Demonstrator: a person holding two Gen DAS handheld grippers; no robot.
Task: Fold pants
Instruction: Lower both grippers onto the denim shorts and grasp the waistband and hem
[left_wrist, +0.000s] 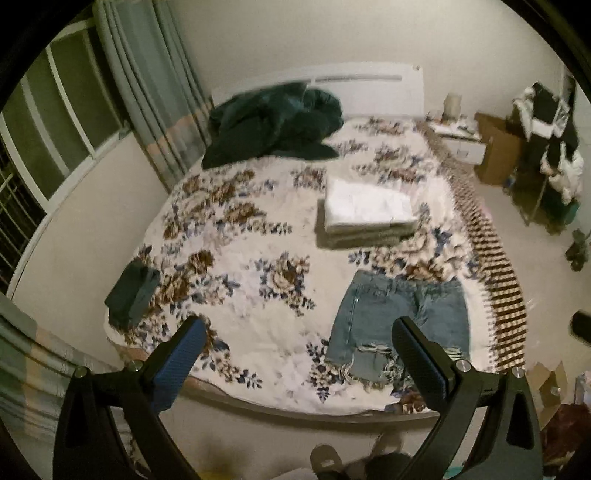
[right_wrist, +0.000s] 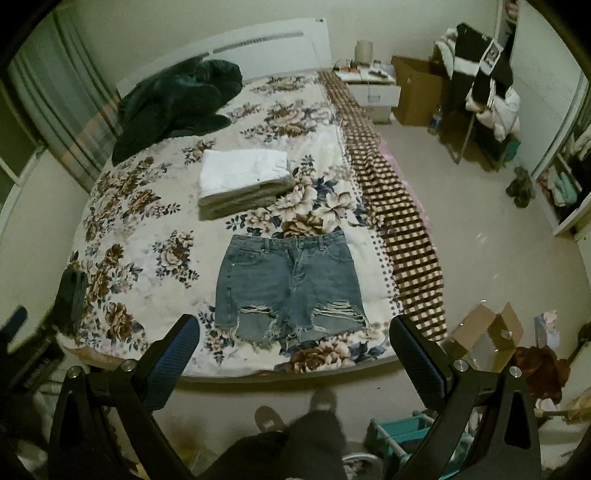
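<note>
Blue denim shorts (right_wrist: 286, 282) with frayed, ripped hems lie flat on the floral bed cover (right_wrist: 155, 221), waistband away from me, near the bed's front edge. They also show in the left wrist view (left_wrist: 395, 317), at lower right. My right gripper (right_wrist: 295, 332) is open and empty, held above the bed's front edge with the shorts' hem between its fingers in view. My left gripper (left_wrist: 299, 332) is open and empty, held over the front edge to the left of the shorts.
A stack of folded white and beige clothes (right_wrist: 243, 177) lies mid-bed beyond the shorts. A dark green heap (right_wrist: 173, 99) lies near the headboard. A small dark green folded garment (left_wrist: 133, 291) sits at the bed's left edge. A checked blanket (right_wrist: 399, 221) runs along the right side. Cardboard boxes (right_wrist: 487, 332) stand on the floor.
</note>
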